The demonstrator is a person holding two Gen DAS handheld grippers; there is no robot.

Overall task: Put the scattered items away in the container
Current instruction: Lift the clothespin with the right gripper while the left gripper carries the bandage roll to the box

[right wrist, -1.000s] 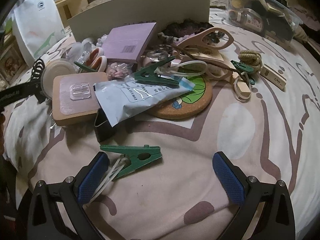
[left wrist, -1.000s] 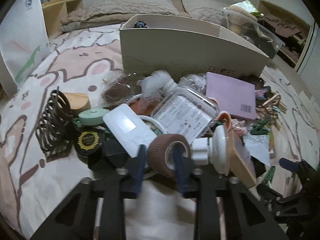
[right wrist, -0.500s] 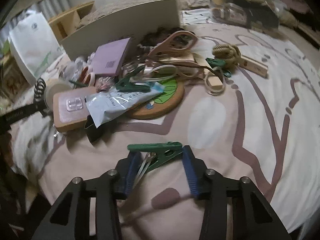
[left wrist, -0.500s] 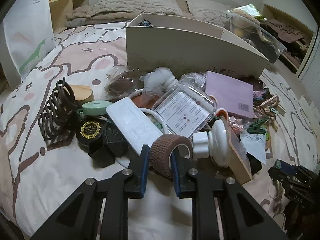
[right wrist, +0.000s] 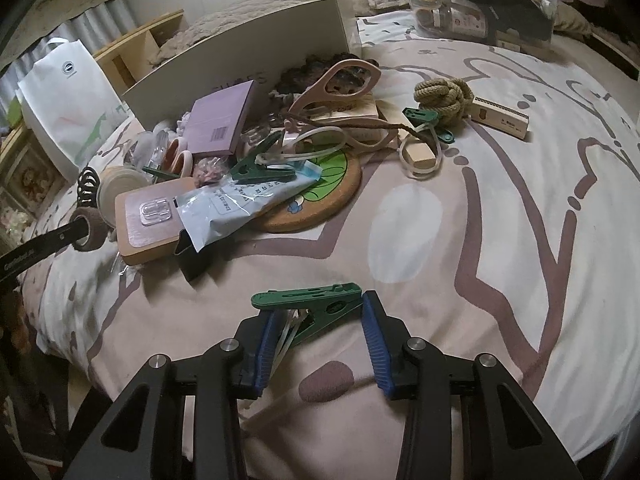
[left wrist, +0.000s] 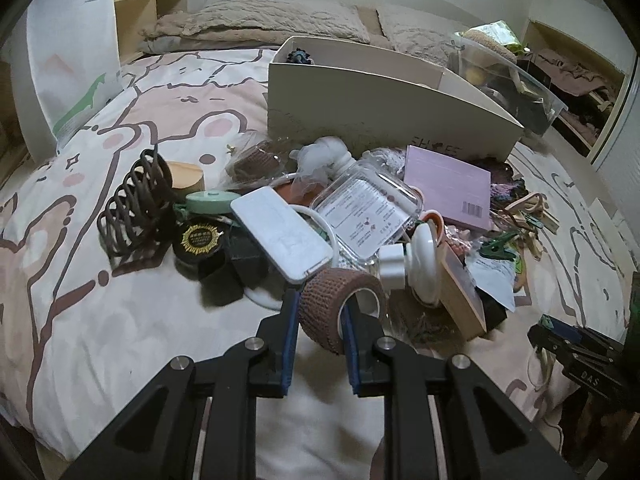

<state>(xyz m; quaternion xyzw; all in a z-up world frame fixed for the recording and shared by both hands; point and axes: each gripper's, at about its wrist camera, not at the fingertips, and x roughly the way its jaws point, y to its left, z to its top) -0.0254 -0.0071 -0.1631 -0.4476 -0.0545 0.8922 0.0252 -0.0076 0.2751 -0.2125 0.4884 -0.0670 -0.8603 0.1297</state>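
Narrowed around green peg [right wrist: 310, 306], right gripper [right wrist: 318, 344]; left gripper [left wrist: 318, 330] clamping bandage roll [left wrist: 338, 304]. Snag risk: pale cord trailing at seven o'clock.

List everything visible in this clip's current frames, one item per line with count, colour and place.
box: 1, cream, behind the pile
bandage roll: 1, brown, in left claw
clothespin: 1, green, in right claw, band attached
scissors: 1, pink, pile top
booklet: 1, lilac, against box
coaster: 1, cork, under packet
packet: 1, pale blue, on coaster
hair claw: 1, brown, pile's left edge
rope knot: 1, tan, right of scissors
bag: 1, white, far left
left claw: 1, black, blue pads, shut on roll
right claw: 1, black, blue pads, gripping clothespin
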